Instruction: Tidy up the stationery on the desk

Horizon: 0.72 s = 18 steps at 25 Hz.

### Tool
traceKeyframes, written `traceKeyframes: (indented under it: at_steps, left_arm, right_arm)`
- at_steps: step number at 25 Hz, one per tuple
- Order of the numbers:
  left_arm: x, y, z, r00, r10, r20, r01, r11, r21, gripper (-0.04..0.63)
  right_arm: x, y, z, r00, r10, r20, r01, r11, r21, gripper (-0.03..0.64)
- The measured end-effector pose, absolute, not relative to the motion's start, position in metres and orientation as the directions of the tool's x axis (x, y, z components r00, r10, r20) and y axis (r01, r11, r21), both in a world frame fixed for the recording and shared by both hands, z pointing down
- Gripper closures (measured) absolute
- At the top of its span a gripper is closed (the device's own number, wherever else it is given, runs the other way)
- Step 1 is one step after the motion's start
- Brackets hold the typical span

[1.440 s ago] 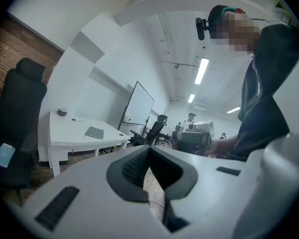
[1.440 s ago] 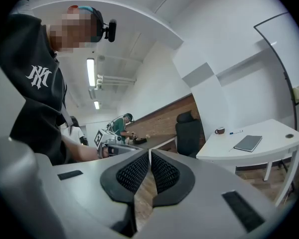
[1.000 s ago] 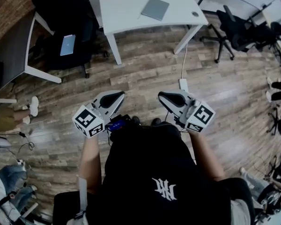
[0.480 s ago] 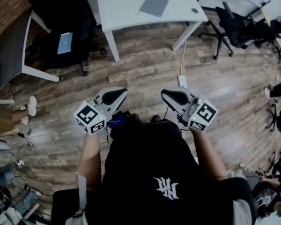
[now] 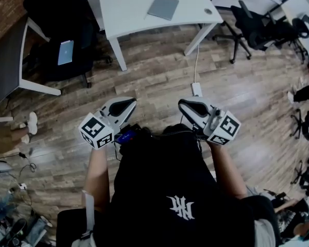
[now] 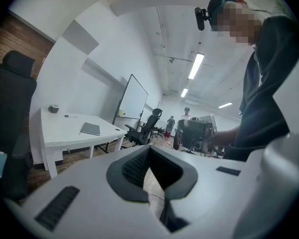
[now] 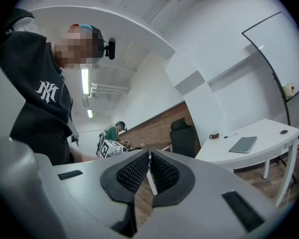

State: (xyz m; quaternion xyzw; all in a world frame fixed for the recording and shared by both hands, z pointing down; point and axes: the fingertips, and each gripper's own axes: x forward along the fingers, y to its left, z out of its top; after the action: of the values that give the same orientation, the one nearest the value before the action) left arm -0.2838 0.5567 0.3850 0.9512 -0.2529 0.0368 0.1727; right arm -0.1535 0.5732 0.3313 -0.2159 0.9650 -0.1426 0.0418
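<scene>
Stationery lies on a white desk (image 5: 139, 14) at the far side of the wooden floor (image 5: 159, 76), well apart from both grippers. A thin grey notebook (image 5: 163, 7) lies flat and closed near the desk's right half, turned a little against the desk's edges. In the left gripper view a slim blue-and-white pen (image 6: 70, 116) lies further back on the top, with a small dark round object (image 6: 53, 108) just beyond it near the far edge; what that object is I cannot tell.

The left gripper (image 5: 124, 106) and the right gripper (image 5: 191, 107) are held side by side in front of the person's body, above the floor, both pointing towards the desk. In each gripper's own view the ribbed dark pads meet at the tips, so the jaws are closed. Nothing is between them, and only floor shows through the gap behind the pads.

Left of the desk stands a black office chair (image 5: 56, 30) with a flat pale-blue item (image 5: 65, 52) lying on its seat. A white cable with a small white block (image 5: 196, 89) runs across the floor from under the desk.
</scene>
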Motion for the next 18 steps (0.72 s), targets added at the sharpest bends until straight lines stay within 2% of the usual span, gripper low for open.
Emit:
traceKeyframes:
  at_steps: [7, 18]
  left_arm:
    - [-0.272, 0.534, 0.393, 0.876, -0.456, 0.160, -0.482, -0.811, 0.331, 0.597]
    - [-0.225, 0.431, 0.385, 0.849, -0.487, 0.205, -0.529, -0.778, 0.339, 0.597]
  right_arm:
    - [-0.111, 0.548, 0.312, -0.844, -0.484, -0.231, -0.359, 0.830, -0.426, 0.575]
    - [-0.059, 0.439, 0.318, -0.887, -0.413, -0.206, -0.319, 0.871, -0.374, 0.575]
